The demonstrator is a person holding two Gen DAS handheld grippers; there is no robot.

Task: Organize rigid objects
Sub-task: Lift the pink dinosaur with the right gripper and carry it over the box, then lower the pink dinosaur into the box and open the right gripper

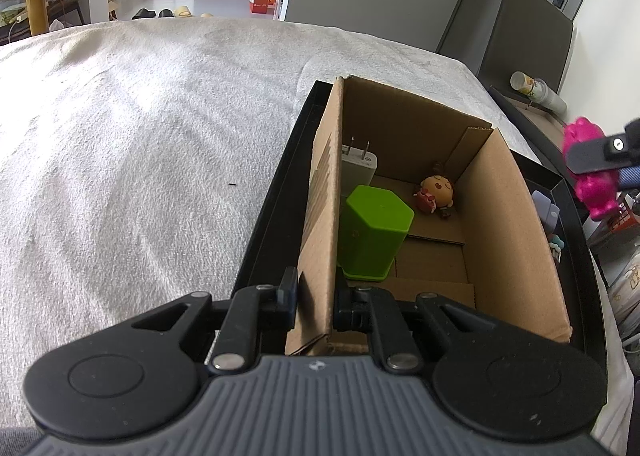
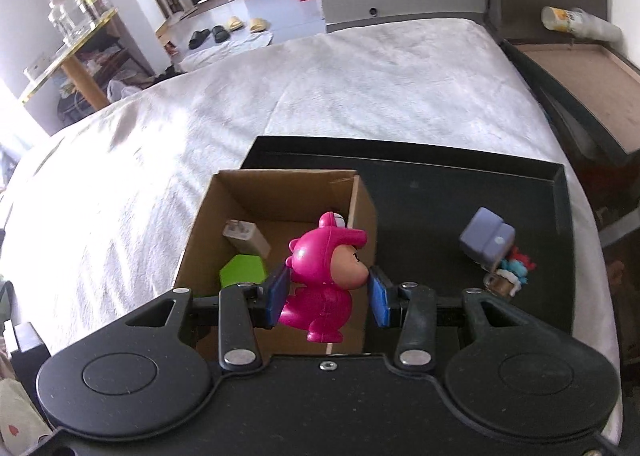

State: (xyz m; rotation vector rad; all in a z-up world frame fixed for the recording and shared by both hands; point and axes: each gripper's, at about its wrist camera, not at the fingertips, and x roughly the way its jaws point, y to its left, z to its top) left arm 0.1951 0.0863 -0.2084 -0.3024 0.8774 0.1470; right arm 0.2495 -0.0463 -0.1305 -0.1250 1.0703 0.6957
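A: Right gripper point(image 2: 329, 292): pinching pink figurine point(image 2: 326, 276) above cardboard box point(image 2: 276, 192), near right wall. Left gripper point(image 1: 314, 296): clamped on box's near left wall.

B: Risk: release too far right, figurine landing in black tray point(image 2: 460, 172).

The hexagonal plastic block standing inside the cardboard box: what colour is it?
Bright green. The hexagonal plastic block shows best in the left wrist view.

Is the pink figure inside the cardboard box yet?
Not yet. The right tongs hold the pink figure above the cardboard box.
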